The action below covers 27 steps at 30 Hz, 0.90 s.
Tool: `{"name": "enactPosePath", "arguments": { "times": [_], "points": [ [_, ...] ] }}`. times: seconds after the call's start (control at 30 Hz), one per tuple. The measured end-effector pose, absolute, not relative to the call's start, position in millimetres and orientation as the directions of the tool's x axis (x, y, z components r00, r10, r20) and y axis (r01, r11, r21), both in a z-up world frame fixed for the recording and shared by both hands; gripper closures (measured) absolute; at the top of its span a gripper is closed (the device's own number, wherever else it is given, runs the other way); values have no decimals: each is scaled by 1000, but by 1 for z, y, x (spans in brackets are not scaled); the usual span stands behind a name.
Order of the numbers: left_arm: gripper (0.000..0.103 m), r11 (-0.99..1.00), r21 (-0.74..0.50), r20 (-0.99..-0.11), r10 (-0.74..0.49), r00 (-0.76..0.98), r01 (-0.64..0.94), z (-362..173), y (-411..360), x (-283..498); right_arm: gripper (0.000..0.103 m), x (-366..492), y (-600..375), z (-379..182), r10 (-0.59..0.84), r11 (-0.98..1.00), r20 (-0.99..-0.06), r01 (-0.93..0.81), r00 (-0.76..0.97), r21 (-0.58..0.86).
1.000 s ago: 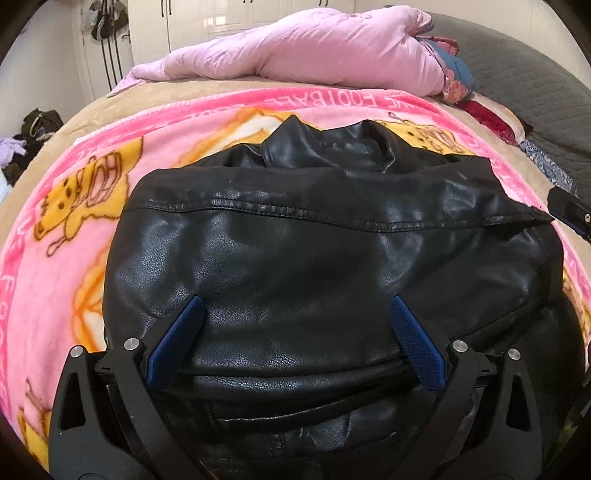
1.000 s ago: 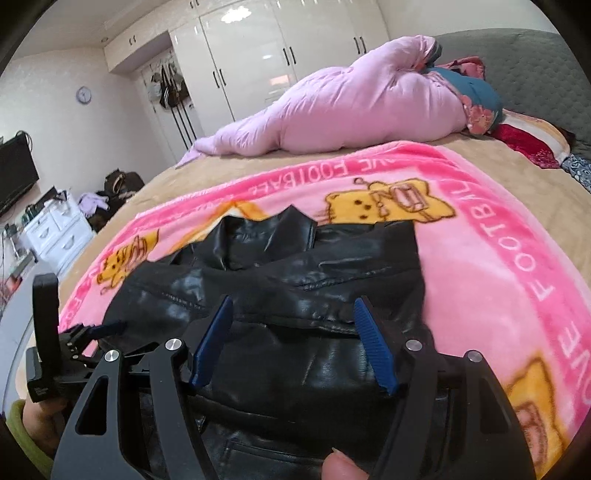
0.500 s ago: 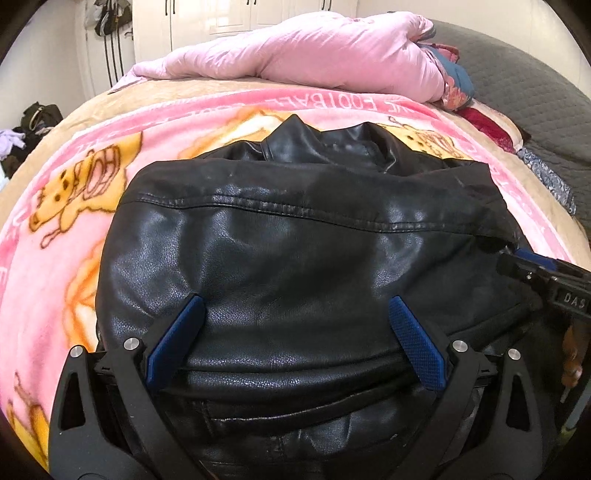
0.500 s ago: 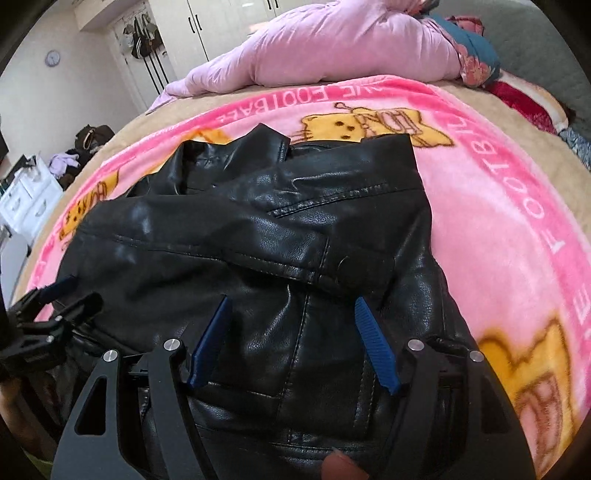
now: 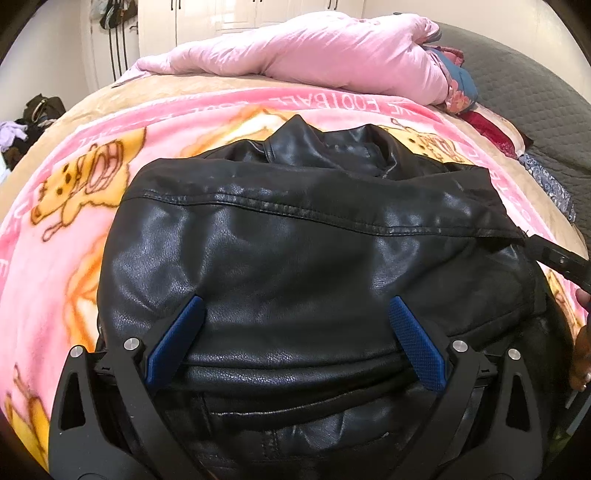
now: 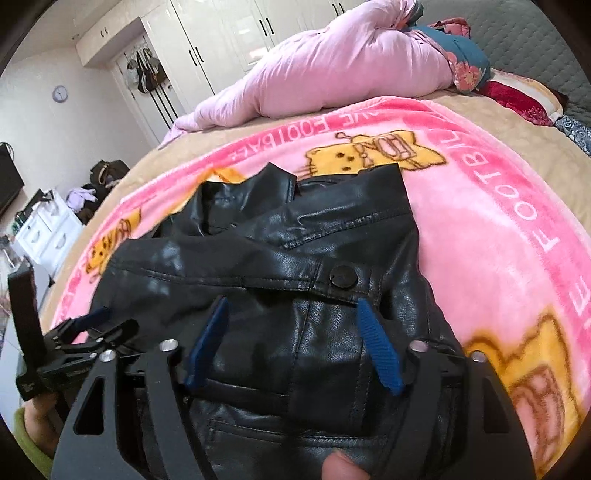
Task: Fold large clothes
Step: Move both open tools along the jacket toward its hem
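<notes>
**Black leather jacket lying folded on the pink blanket**

A black leather jacket [image 5: 303, 266] was seen spread in a folded bundle on a pink cartoon-print blanket [image 5: 66, 229] covering the bed, its collar [image 6: 258, 192] turned toward the far side. The left tool [image 5: 295, 339] was held low over the near edge of the jacket, its blue pads [image 5: 177, 339] set wide apart with nothing clamped between them. The right tool [image 6: 291, 343] was likewise held spread wide over the jacket's right half, near a snap button [image 6: 341, 276], with nothing gripped. A pink quilt [image 5: 332, 55] was heaped beyond the blanket, before white wardrobes [image 6: 229, 33].
</notes>
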<state>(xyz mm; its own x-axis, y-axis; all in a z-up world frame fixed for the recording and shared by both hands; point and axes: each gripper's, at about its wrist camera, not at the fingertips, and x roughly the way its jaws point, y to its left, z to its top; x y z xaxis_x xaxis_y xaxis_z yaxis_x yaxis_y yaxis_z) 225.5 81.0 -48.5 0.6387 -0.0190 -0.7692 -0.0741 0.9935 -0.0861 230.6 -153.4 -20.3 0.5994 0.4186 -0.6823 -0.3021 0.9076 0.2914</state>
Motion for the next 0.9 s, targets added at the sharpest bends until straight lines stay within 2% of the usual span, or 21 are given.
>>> {"name": "enactPosePath", "arguments": {
  "times": [0.23, 0.33, 0.9],
  "points": [
    [10, 992, -103, -774, -31, 632, -78, -42, 78, 223, 21, 227, -162, -12, 423, 906, -660, -291, 621, 307],
    [10, 992, -103, -769, -34, 638, -72, -37, 74, 220, 13, 226, -164, -10, 427, 904, -650, -290, 628, 313],
    [9, 993, -112, -748, -51, 662, -49, -10, 57, 206, 9, 203, -167, 18, 437, 900, -594, -327, 675, 290]
  ]
}}
